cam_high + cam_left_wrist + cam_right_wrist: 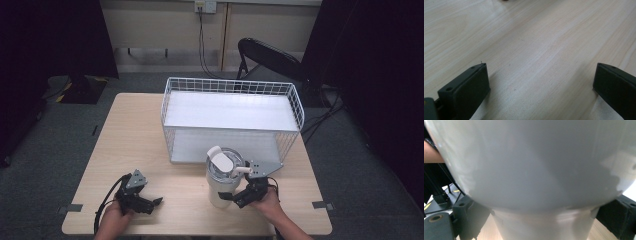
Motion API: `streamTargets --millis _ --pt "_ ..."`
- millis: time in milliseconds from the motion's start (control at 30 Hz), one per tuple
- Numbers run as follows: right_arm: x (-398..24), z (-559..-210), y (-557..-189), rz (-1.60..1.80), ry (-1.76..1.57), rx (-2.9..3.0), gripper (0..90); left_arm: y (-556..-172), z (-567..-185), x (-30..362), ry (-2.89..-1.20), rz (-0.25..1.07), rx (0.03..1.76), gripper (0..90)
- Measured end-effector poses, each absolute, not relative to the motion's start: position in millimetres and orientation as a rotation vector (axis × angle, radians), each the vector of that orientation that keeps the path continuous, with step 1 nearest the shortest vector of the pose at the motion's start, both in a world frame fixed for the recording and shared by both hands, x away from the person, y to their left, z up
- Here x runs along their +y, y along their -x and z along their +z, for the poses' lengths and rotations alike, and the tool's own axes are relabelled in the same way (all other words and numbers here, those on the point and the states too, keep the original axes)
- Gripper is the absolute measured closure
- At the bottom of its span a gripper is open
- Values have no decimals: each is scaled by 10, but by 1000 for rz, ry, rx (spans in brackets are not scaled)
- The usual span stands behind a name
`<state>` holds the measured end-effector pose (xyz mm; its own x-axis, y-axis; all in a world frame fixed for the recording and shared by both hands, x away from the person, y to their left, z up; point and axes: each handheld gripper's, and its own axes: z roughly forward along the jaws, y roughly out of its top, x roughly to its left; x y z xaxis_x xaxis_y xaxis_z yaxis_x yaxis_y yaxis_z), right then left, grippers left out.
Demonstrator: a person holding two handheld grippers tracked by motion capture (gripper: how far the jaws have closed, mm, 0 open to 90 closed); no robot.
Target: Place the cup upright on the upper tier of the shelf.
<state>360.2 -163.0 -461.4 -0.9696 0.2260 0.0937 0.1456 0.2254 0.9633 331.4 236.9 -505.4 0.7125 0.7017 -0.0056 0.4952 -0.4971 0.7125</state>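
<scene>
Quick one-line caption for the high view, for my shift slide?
Right gripper clasps a white tumbler before the wire basket; left gripper rests open on the wooden table.

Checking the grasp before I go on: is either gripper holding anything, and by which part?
The right gripper clamps the white tumbler around its narrower lower body, a jaw on each side. The left gripper is open and holds nothing.

Two black grippers, left gripper (pixel 156 201) and right gripper (pixel 231 197), each with grey three-cornered plate and black cable.
</scene>
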Motion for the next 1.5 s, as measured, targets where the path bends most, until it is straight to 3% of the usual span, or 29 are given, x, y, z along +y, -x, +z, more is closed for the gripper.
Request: streamTargets --millis 1500 --pt "-1526 -4640 -3592 1908 -401 2356 83 -3315 -5053 2369 -2201 372 905 0"
